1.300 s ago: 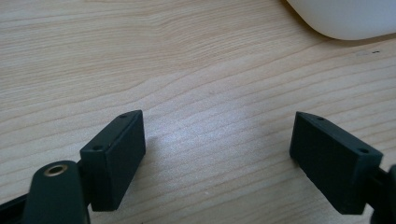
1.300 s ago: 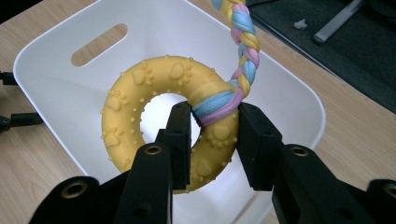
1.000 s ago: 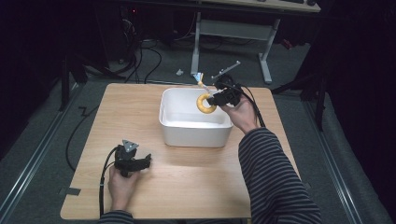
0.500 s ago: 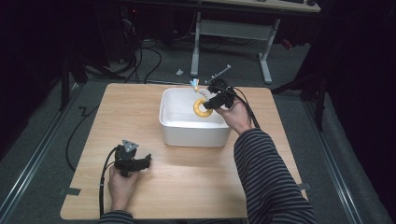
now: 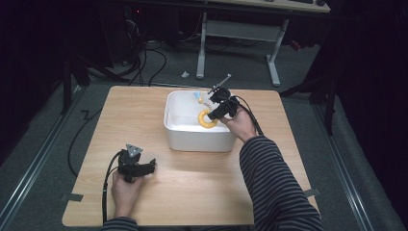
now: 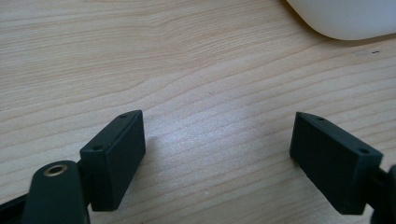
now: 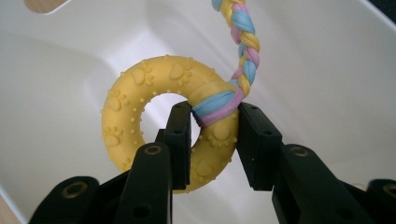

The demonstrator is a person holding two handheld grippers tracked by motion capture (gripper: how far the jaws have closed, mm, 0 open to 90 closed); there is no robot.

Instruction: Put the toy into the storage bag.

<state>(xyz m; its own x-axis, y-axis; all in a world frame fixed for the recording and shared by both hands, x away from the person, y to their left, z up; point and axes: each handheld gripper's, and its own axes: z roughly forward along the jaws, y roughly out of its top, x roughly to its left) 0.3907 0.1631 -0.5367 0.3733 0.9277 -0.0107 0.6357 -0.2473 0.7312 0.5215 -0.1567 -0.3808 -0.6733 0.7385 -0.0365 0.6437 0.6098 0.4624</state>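
A yellow rubber ring toy [image 7: 140,112] with paw prints and a braided pastel rope [image 7: 243,42] tied to it hangs inside a white tub [image 5: 199,137]. My right gripper [image 7: 215,135] is shut on the ring where the rope wraps it. From above, the ring [image 5: 207,119] sits low in the tub's right half, under the right gripper [image 5: 219,109]. My left gripper [image 5: 144,167] rests on the wooden table near the front left, held by a hand. In the left gripper view its jaws stand wide apart over bare wood, the left gripper [image 6: 217,149] open and empty.
The wooden table [image 5: 288,144] has bare room around the tub. A corner of the white tub [image 6: 345,18] shows ahead of the left gripper. A striped sleeve [image 5: 274,183] crosses the right front. Dark floor, cables and a desk frame [image 5: 240,33] lie beyond the far edge.
The right gripper has carried the ring toy down and nearer, from above the tub's far right corner into the tub. The left gripper has stayed put.
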